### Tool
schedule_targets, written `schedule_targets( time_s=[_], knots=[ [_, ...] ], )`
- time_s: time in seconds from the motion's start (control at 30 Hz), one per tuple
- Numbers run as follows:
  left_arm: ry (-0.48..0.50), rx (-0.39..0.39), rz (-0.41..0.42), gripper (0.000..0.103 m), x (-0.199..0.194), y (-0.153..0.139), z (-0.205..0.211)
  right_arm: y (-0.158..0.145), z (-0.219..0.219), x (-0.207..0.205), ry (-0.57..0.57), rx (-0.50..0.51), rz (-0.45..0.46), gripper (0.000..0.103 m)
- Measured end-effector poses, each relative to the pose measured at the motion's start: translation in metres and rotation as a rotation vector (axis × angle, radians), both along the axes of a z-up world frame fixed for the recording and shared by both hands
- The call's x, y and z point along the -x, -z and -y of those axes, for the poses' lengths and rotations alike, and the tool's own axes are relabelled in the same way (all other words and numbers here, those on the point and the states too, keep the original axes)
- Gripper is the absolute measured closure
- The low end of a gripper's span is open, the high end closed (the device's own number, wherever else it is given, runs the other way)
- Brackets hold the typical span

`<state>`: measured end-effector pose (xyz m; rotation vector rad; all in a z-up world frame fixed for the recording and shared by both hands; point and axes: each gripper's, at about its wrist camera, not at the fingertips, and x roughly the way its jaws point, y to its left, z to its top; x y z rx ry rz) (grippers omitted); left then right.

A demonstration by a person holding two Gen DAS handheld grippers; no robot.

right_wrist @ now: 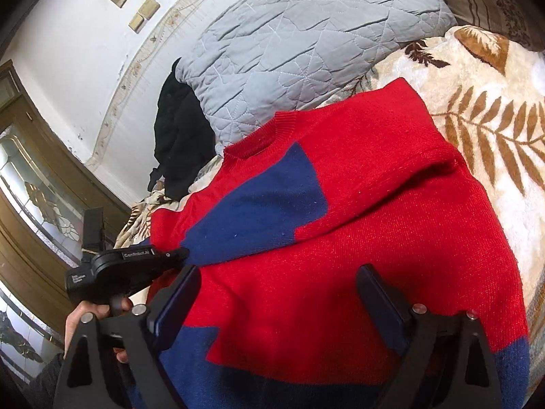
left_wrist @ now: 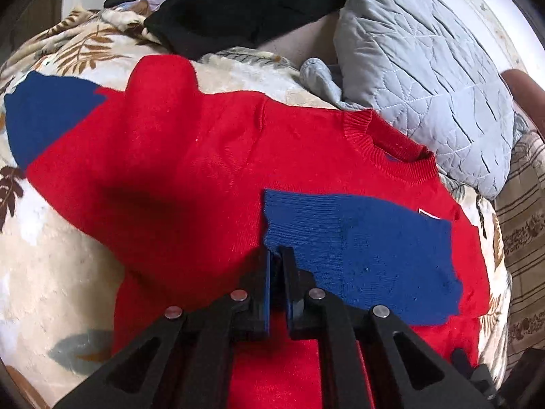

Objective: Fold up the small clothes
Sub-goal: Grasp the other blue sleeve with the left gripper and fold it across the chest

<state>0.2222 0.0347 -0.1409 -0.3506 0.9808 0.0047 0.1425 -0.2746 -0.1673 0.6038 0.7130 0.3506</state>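
Note:
A small red sweater [left_wrist: 190,177] with blue cuffs lies on a cream leaf-print blanket [left_wrist: 51,272]. One sleeve is folded across its chest, its blue cuff [left_wrist: 357,248] lying below the neckline. My left gripper [left_wrist: 276,255] is shut on the edge of that blue cuff. In the right wrist view the same sweater [right_wrist: 357,238] fills the middle. My right gripper [right_wrist: 279,272] is open and empty just above its lower body. The left gripper's body [right_wrist: 129,269] shows at the left there, its tip at the blue cuff [right_wrist: 259,204].
A grey quilted pillow [left_wrist: 425,78] lies beyond the neckline. A black garment [left_wrist: 238,3] is heaped behind it. A striped brown cover [left_wrist: 524,238] lies to the right. A white wall and a wooden glazed door [right_wrist: 41,187] stand beyond the bed.

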Motion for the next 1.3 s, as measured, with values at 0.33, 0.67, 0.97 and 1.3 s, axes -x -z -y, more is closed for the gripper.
schedule_targets(
  time_s=[0.33, 0.67, 0.97, 1.3],
  knots=[
    [0.045, 0.047, 0.058, 0.095, 0.000, 0.002, -0.015, -0.050, 0.075, -0.070, 0.120, -0.226, -0.065, 0.008],
    [-0.123, 0.183, 0.167, 0.029, 0.039, -0.066, -0.119, -0.049, 0.044, -0.020, 0.105, 0.026, 0.003, 0.007],
    [-0.509, 0.339, 0.122, 0.030, 0.005, -0.044, -0.317, -0.003, 0.006, -0.013, -0.022, 0.159, -0.056, 0.006],
    [-0.539, 0.261, 0.093, 0.030, -0.036, -0.012, -0.356, 0.000, 0.004, -0.016, -0.038, 0.150, -0.042, 0.003]
  ],
)
